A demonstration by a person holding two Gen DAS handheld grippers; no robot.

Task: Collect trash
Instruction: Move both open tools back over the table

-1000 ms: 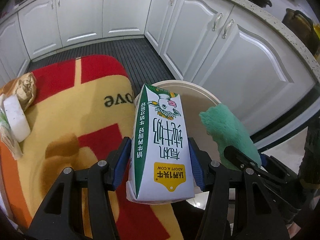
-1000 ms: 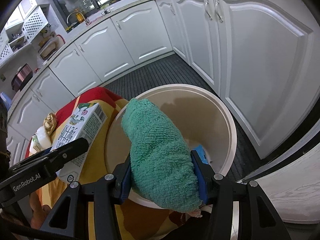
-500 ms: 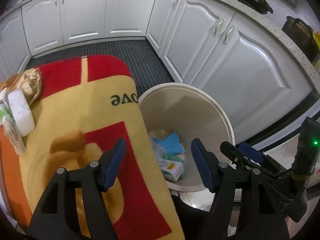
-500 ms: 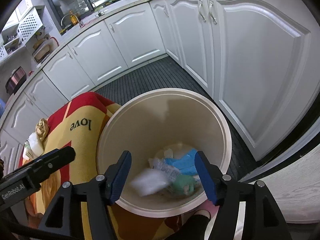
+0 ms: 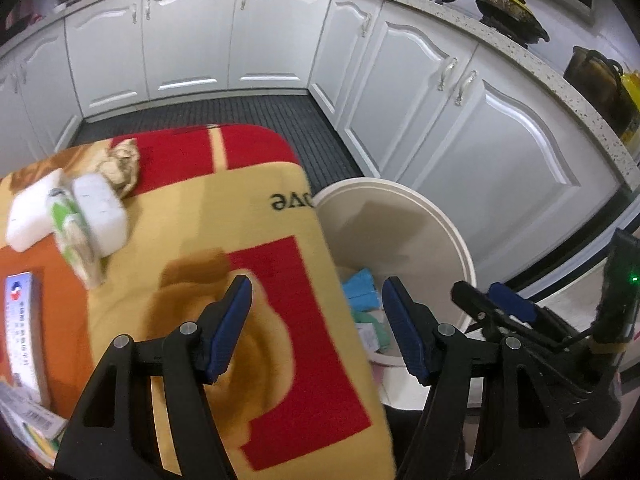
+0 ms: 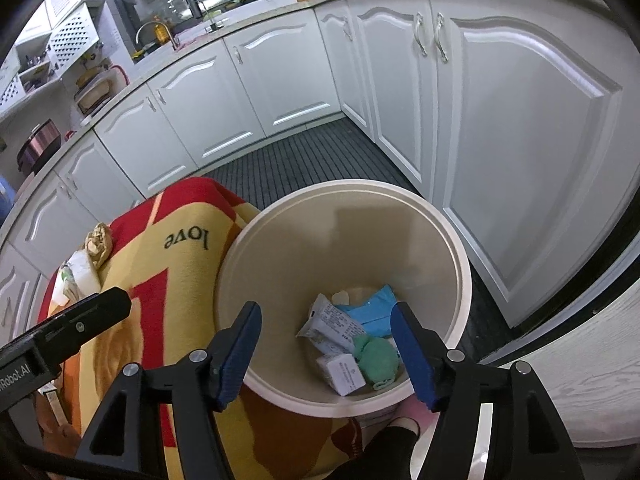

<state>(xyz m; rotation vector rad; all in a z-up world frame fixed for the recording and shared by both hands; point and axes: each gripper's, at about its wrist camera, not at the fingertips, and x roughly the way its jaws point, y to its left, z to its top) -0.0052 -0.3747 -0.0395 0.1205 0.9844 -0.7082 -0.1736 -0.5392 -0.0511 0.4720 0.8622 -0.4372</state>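
The trash splits into two lots. Some already lies at the bottom of the bin (image 6: 460,256), below and between the right gripper (image 6: 326,350) fingers: a crinkled white wrapper (image 6: 332,326), a small white carton (image 6: 346,372), a green fuzzy cloth (image 6: 376,358) balled up, and a blue sheet (image 6: 374,314). The rest waits on the desk, up and to the left of the left gripper (image 5: 316,330) fingers: two white foam-like blocks (image 5: 100,208), a green-and-white packet (image 5: 74,236) across them, a crumpled brown paper ball (image 5: 118,162), and a printed box (image 5: 22,328) at the far left edge. That corner is motion-blurred, so the packet may be a soft sachet or a flattened carton.

Both pairs of fingers stand apart with nothing between them. The left fingers hover over the blanket (image 5: 224,216), the right over the bin's mouth.

The risks ahead, as I judge them: the blanket is soft, loose fleece, red, yellow and orange, so fingers closing low on a flat piece could pinch the cloth and drag the whole pile. The foam blocks look light and squashy and could pop out of a shallow pinch. The paper ball is irregular and may slip. The bin is smooth, round and cream, standing just beside the desk edge, and a careless swing could knock it.
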